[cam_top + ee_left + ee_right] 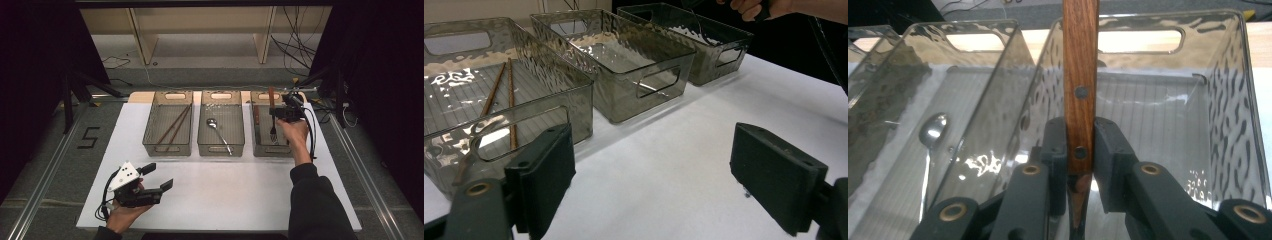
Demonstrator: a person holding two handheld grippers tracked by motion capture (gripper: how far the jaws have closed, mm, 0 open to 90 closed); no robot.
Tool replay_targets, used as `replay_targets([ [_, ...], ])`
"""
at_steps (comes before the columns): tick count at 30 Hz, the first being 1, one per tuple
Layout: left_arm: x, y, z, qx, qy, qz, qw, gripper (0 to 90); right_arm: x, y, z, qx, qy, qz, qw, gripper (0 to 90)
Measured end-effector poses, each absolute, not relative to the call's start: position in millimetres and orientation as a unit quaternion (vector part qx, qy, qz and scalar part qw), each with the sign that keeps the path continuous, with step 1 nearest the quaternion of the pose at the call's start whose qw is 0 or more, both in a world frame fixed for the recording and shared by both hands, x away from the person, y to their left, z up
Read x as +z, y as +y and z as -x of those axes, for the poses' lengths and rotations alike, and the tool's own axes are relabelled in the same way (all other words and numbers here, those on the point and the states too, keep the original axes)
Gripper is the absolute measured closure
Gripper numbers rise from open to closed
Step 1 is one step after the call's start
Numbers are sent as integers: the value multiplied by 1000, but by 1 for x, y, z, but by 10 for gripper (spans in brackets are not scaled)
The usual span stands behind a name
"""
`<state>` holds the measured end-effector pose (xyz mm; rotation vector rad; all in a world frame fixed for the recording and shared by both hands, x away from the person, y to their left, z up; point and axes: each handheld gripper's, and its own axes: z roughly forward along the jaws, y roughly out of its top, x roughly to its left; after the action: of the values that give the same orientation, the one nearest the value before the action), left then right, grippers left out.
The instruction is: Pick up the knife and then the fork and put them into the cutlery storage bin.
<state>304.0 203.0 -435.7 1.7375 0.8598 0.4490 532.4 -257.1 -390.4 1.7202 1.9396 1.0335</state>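
White rectangular desk (220,195) carrying a row of three smoky transparent plastic bins with cut-out handles along its far edge. Left bin (168,125), containing a pair of brown wooden chopsticks (174,126) laid slantwise along its floor. Middle bin (221,127), containing a silver metal spoon (218,134) with its bowl toward the far end. Right bin (264,145), over which a metal fork with a riveted brown wooden handle (1080,75) is held; in the high view the fork (272,112) stands nearly upright, handle uppermost and tines pointing down into the bin, with a second brown-handled utensil (256,114) against the bin's left wall. Left gripper (152,177), held in the person's left hand (125,212) at the near-left part of the desk, well apart from the bins; its jaws stand wide open with nothing between them, bare white desk showing in the gap in the left gripper view. Right gripper (1080,145), held in the person's right hand (295,135) above the right bin; its jaws are closed on the fork's wooden handle, both pads pressing its sides just by the lower rivet.
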Motion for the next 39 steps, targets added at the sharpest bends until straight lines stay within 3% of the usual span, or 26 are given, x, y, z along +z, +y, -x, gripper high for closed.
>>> replay_targets([
  [5, -435, 203, -304, 190, 362, -732, 545, 177, -397, -258, -532, 350, 684, -619, 166, 758],
  [9, -436, 203, -304, 190, 362, -732, 545, 177, -399, -259, -532, 340, 682, -626, 164, 663],
  [39, -436, 202, -304, 189, 363, -734, 542, 176, -369, -245, -485, 417, 718, -534, 160, 355],
])
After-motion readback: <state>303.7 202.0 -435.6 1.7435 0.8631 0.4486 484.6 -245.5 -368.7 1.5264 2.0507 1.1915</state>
